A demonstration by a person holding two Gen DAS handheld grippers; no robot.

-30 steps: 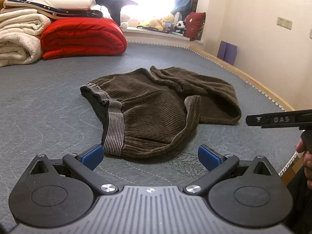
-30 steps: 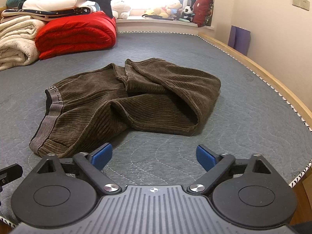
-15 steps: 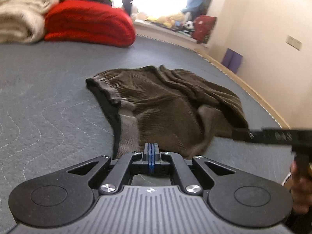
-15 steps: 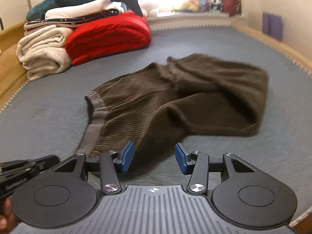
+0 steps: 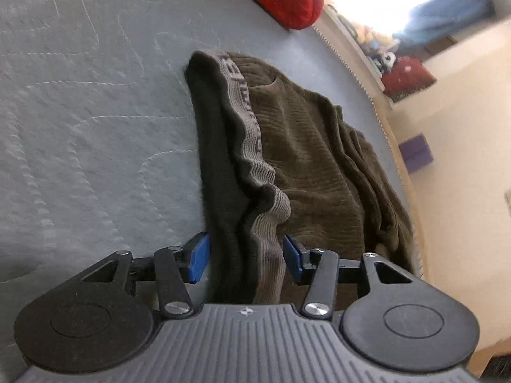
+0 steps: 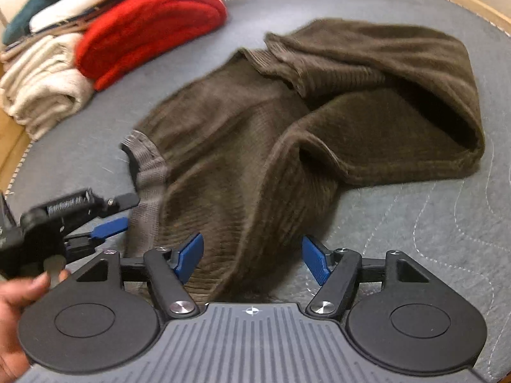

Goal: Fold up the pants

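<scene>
Dark brown corduroy pants (image 5: pixel 306 159) lie crumpled on the grey quilted mattress (image 5: pixel 80 127), legs bunched toward the far right (image 6: pixel 399 95). Their grey elastic waistband (image 5: pixel 252 140) runs toward my left gripper (image 5: pixel 246 259), whose jaws are opening. The waistband's near end lies between the blue pads (image 5: pixel 198 257), which do not press on it. My right gripper (image 6: pixel 252 260) hovers over the pants' near edge, its jaws opening too, with brown cloth lying between them. In the right wrist view, the left gripper's blue pad (image 6: pixel 108 227) shows beside the waistband (image 6: pixel 148 172), held by a hand (image 6: pixel 19 300).
A folded red blanket (image 6: pixel 150 25) and cream blankets (image 6: pixel 41 89) are stacked at the mattress's far left. Plush toys (image 5: pixel 377 41) line a window ledge. The mattress's wooden edge (image 6: pixel 463 0) runs along the right, with a purple block (image 5: pixel 415 153) beyond it.
The left gripper swung down and rolled onto the waistband, shut, then opened around it. The right gripper came closer over the pants' near edge, narrowing and then widening.
</scene>
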